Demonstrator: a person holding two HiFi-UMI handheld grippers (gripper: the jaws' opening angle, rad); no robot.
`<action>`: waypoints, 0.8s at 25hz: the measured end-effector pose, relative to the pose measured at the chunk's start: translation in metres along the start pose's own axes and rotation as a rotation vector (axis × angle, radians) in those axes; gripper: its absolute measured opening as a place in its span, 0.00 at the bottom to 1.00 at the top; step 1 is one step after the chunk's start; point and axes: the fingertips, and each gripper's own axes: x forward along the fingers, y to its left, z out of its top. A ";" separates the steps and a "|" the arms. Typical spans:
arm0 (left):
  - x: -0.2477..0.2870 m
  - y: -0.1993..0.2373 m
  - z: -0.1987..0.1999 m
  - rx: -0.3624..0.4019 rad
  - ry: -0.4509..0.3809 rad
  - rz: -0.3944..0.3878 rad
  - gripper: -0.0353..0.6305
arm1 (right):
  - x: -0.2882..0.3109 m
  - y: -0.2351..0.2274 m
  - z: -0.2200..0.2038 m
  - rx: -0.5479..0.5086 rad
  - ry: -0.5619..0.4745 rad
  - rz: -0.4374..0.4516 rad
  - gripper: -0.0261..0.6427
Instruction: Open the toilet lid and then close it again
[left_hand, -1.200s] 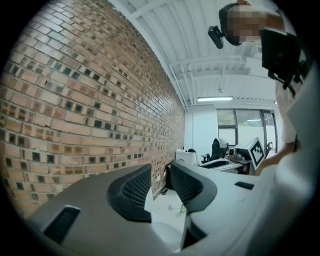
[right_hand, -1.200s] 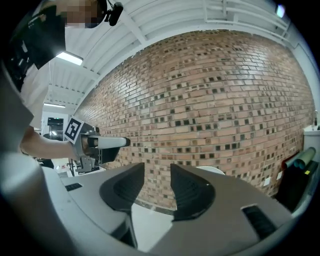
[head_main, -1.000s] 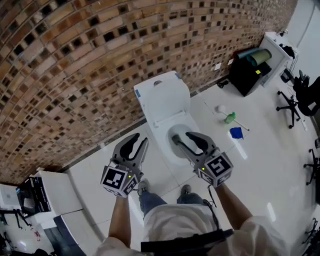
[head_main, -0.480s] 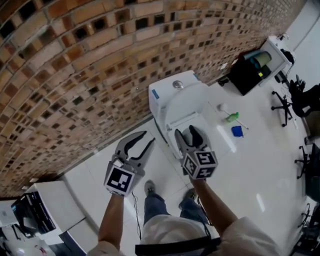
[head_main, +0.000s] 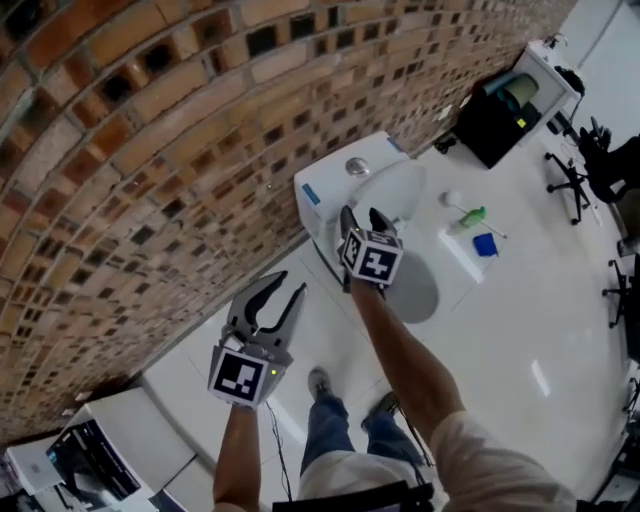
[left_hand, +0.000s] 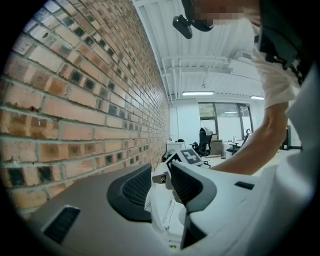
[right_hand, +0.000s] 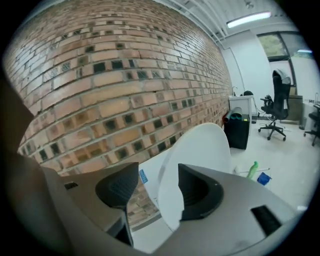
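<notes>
now: toilet lid (right_hand: 200, 145) stands raised, its edge between the jaws of the right gripper (right_hand: 152, 185), which have just been opening, not pinching. left gripper (left_hand: 161, 180) aside, jaws apart, empty. judgement: close on that edge squarely, lower slowly, no slam.

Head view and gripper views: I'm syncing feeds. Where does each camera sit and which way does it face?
Head view: on the person's head, steeply down at the toilet; shows forearms, legs, left gripper, right gripper.
Left gripper view: on the left gripper, level along the brick wall; shows its parted jaws, right forearm.
Right gripper view: on the right gripper, facing the raised lid; its jaws, just opened wider, frame the lid's edge.
Shared: head and right gripper views show that lid.
</notes>
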 end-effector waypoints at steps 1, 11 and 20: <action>0.001 0.000 -0.005 -0.015 0.003 0.001 0.23 | 0.012 -0.003 0.000 0.011 0.010 -0.015 0.40; 0.015 -0.023 -0.025 -0.092 0.063 -0.046 0.23 | 0.048 -0.015 -0.002 0.048 0.072 0.063 0.14; 0.032 -0.050 -0.011 -0.092 0.014 -0.084 0.23 | -0.060 -0.068 -0.052 0.222 -0.016 0.190 0.13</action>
